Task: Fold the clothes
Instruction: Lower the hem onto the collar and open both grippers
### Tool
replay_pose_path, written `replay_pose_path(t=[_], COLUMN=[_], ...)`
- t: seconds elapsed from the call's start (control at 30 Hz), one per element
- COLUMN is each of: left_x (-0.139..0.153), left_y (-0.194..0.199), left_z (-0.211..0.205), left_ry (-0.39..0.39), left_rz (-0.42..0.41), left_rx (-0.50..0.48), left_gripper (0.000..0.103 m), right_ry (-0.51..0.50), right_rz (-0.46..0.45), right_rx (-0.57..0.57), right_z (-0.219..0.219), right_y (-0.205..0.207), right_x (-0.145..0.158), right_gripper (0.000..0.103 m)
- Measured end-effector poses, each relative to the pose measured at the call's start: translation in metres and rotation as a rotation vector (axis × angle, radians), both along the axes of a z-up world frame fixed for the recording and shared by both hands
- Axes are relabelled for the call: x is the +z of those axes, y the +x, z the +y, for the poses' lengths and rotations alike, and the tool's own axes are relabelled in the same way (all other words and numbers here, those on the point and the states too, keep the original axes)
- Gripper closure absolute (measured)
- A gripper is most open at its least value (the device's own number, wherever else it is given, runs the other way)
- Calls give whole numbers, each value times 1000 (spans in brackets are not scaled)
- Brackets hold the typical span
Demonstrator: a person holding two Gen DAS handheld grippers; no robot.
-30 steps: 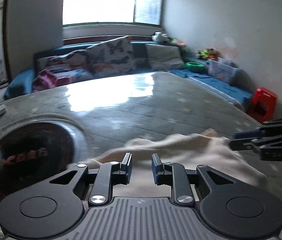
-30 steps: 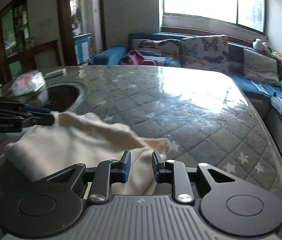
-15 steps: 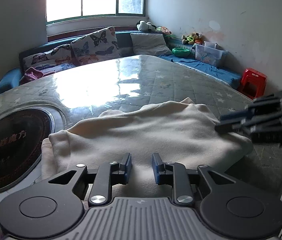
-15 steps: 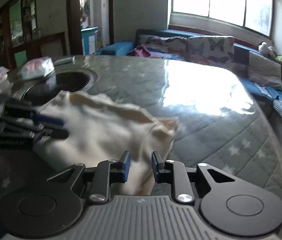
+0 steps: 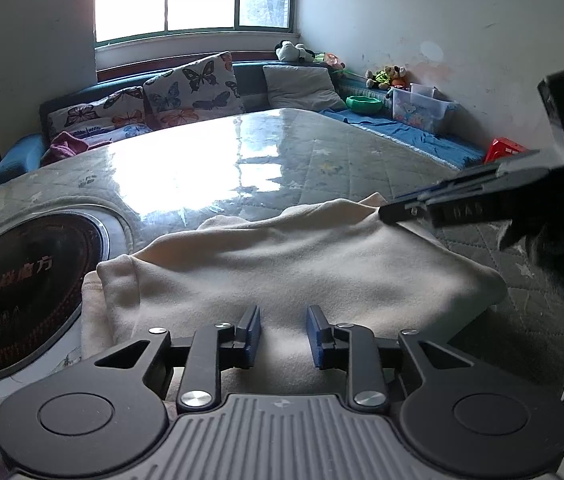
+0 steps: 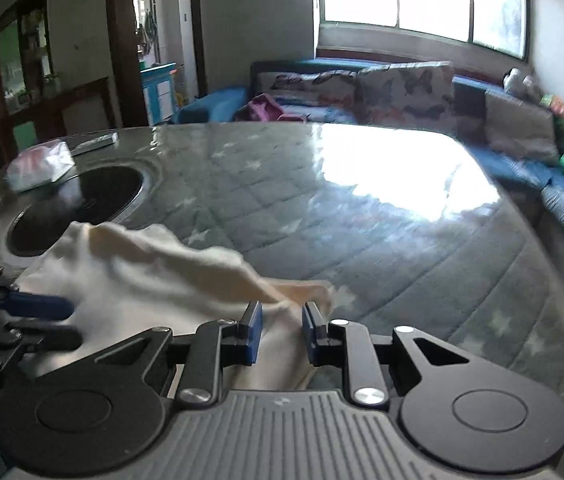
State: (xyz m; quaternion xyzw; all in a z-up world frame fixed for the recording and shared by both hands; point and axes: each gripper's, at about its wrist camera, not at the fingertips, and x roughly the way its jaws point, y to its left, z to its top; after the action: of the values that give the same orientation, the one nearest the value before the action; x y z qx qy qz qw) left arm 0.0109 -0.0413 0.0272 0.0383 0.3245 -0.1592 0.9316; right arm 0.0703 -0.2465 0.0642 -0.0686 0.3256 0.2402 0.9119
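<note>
So, here's the scene as it stands:

Garment: a cream fleecy garment (image 5: 302,264), soft and matte, folded into a thick wide slab with rumpled edges; which kind of garment it is I can't tell.
Where: on the table (image 5: 322,148), near its front edge, just beside a round black inset (image 5: 21,292) with red lettering. The table has a quilted star-print cover under a glossy sheet.
Long axis: runs left to right across the left wrist view, one end by the black inset, the other toward the table's right edge.
Left gripper (image 5: 283,334): over the garment's near edge, jaws opening, a narrow gap with cloth showing behind it, pads not pressing on anything.
Right gripper (image 6: 281,332): narrow gap, cloth showing between the blue pads at the garment's corner; can't tell whether it's pinching.
Containers: clear plastic bin (image 5: 422,108) on the bench by the wall, contents too blurry; green bowl (image 5: 364,104) beside it.
</note>
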Motion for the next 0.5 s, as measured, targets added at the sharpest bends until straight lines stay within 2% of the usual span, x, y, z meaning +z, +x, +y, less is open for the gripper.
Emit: replay_pose_path(t=[0.13, 0.33, 0.5], left_x=[0, 0, 1], left_y=[0, 0, -2], left_z=[-2, -1, 0], left_ry=[1, 1, 6], left_rz=[-3, -1, -3], left_rx=[0, 27, 23], left_gripper=[73, 72, 71], right_ry=[15, -29, -29], right_rz=[-20, 12, 4], right_rx=[29, 60, 58], right_z=[8, 33, 21], right_y=[1, 19, 16], right_x=[7, -9, 1], right_gripper=[82, 82, 82])
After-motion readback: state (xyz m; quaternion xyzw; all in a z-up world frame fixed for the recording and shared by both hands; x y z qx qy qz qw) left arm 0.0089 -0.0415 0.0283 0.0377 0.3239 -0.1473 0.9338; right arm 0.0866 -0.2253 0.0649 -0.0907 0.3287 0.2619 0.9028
